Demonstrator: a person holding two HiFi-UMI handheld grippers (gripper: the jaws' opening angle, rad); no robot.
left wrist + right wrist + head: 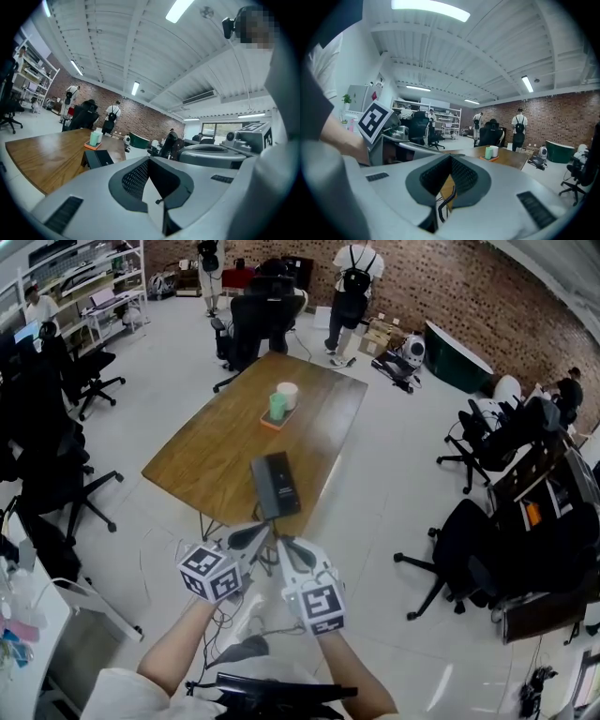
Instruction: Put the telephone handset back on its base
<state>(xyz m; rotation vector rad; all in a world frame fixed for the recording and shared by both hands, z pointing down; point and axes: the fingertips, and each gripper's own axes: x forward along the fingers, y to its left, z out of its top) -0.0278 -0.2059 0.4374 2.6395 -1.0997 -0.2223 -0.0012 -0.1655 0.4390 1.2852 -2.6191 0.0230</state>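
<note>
On the table (216, 451) sit one black telephone (277, 486) near, two cups (282, 399) far; left gripper (149, 159) and right gripper (451, 156) both pinched shut; only the right gripper view shows a coiled cord (445, 202).

The black telephone (277, 486) on the table (216, 451) (perhaps only its base) is too small to show a handset.

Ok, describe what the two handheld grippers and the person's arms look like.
The left gripper and right gripper match: smooth light-grey shells with dark slotted strips, and dark ribbed pads lining the jaws. A white cube printed with black square markers sits on each. The person wears a white short sleeve; the forearms are bare.
</note>
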